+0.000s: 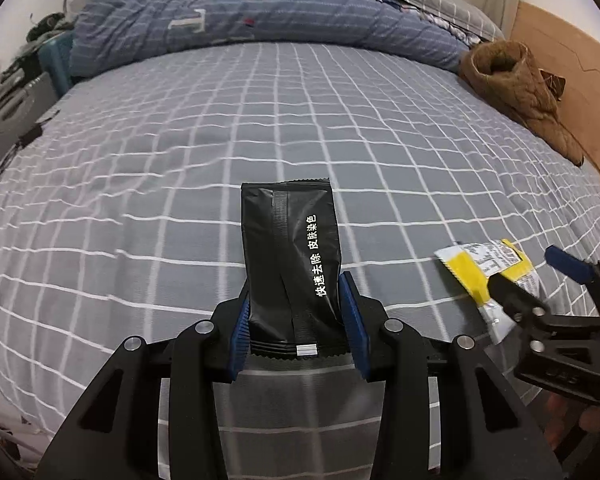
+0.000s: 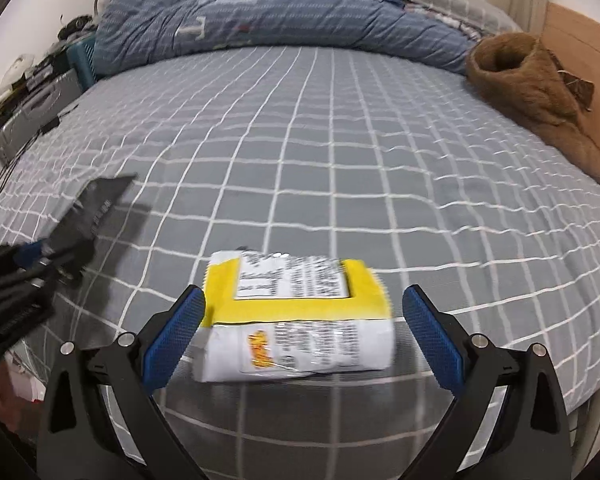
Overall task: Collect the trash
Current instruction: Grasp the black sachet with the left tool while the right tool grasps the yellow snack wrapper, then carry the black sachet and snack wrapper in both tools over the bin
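Two wrappers are in play on this bed. From the left wrist, the left gripper (image 1: 298, 320) has its blue pads (image 1: 241, 332) clamped against both sides of a black packet (image 1: 292, 256), white lettering running up its face, the sachet standing up between the jaws and its far end raised off the grey checked sheet (image 1: 180, 160). Off to the right in this view, the right gripper (image 1: 534, 276) sits over a yellow-and-white wrapper (image 1: 470, 268), one finger in front of the wrapper's right half, jaws apart. Further back, a blue striped duvet (image 1: 240, 12) is bunched along the head of the bed, and a brown padded jacket (image 1: 516, 88) lies at the right edge by the wooden panel (image 1: 572, 64). Over to the right wrist now: the right gripper (image 2: 304, 330) stands wide, and the yellow-and-white wrapper (image 2: 296, 316) lies flat on the sheet (image 2: 340, 140) between the two blue pads (image 2: 432, 336); on the left side the pad is just beside the wrapper's edge, on the right there is a clear gap, so nothing is pinched. The picture is blurred here. At the left edge the left gripper (image 2: 46, 250) shows up with the black packet (image 2: 96, 204) sticking out past its fingers. Same duvet (image 2: 220, 20) and jacket (image 2: 532, 96) at the back.
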A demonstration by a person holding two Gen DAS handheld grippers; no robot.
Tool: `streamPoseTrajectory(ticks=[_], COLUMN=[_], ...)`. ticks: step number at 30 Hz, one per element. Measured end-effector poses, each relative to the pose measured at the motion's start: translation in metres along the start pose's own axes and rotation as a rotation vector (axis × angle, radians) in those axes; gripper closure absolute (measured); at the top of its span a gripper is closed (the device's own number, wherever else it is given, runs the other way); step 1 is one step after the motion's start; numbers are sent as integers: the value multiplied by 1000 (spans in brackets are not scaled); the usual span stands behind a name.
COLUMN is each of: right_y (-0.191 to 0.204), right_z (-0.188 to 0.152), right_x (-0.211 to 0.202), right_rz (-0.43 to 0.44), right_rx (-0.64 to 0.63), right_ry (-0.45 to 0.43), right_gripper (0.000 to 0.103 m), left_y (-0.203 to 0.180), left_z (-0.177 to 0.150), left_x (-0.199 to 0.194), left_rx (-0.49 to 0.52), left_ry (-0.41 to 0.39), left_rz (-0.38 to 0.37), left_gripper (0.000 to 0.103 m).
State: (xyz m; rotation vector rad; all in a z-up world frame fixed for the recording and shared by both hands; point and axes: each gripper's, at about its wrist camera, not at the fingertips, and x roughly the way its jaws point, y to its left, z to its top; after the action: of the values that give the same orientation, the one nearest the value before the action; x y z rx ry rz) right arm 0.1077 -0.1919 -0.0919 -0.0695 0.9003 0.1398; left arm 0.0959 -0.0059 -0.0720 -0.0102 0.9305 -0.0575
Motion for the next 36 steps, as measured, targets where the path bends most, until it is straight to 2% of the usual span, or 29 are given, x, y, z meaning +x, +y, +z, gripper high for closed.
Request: streamPoseTrajectory(ticks=[5, 11, 13, 17, 18, 19, 24, 36], right_y=[6, 13, 16, 21, 22, 21, 17, 13], right_z=[-1, -3, -4, -4, -4, -3, -1, 2], right_x=[16, 31, 32, 33, 32, 31, 24, -8], right_rz=[-4, -34, -36, -44, -43, -42, -31, -22], right_rx=[14, 0, -9, -31, -28, -27, -7, 6], right_ry=[51, 104, 107, 109, 106, 102, 79, 22], right_gripper=[9, 30, 50, 60, 66, 68, 74, 77], left_y=[19, 36, 38, 42, 42, 42, 39, 22], left_z=[-3, -7, -7, -8, -8, -8, -7, -6], left_x=[-4, -9, -9, -11, -11, -11, -12, -29], left_rx=[-12, -19, -22, -28, -29, -29, -28, -4], left_ry=[-2, -2, -2, -3, -4, -4, -5, -33], left_rz=[12, 18, 18, 18, 18, 17, 12, -4], left_gripper=[63, 63, 63, 63, 63, 63, 63, 63])
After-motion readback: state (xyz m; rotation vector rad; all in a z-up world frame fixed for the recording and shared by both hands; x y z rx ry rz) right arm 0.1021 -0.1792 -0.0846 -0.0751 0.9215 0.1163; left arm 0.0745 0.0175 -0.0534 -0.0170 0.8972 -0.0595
